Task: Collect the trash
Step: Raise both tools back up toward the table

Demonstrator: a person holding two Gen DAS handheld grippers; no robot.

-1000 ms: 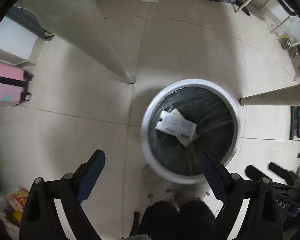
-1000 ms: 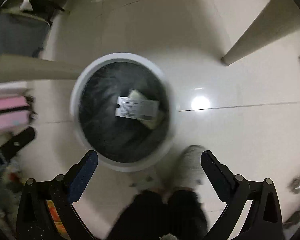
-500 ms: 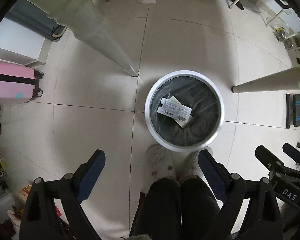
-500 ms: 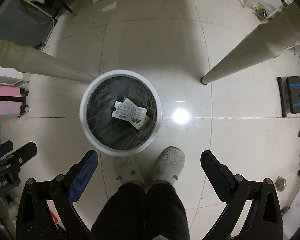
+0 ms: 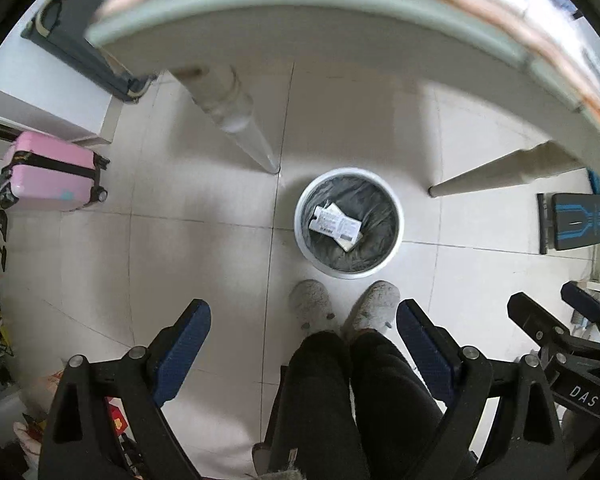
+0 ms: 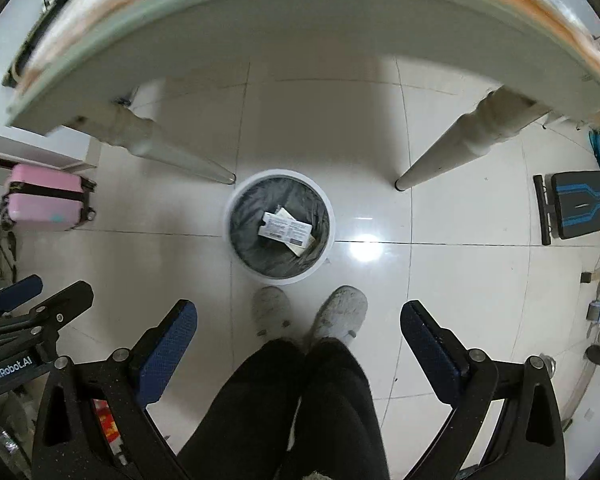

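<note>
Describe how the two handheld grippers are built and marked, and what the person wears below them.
Both the left gripper and right gripper have matte black angular frames with silver pivot bolts and two fingers faced with dark blue textured pads. The right gripper's body, seen in the left view, carries white "DAS" lettering. The person wears black trousers and fuzzy grey slippers.

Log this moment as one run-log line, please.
left tool: open, empty | right tool: open, empty | bin: on floor by table legs, holds packet | person: standing at bin
</note>
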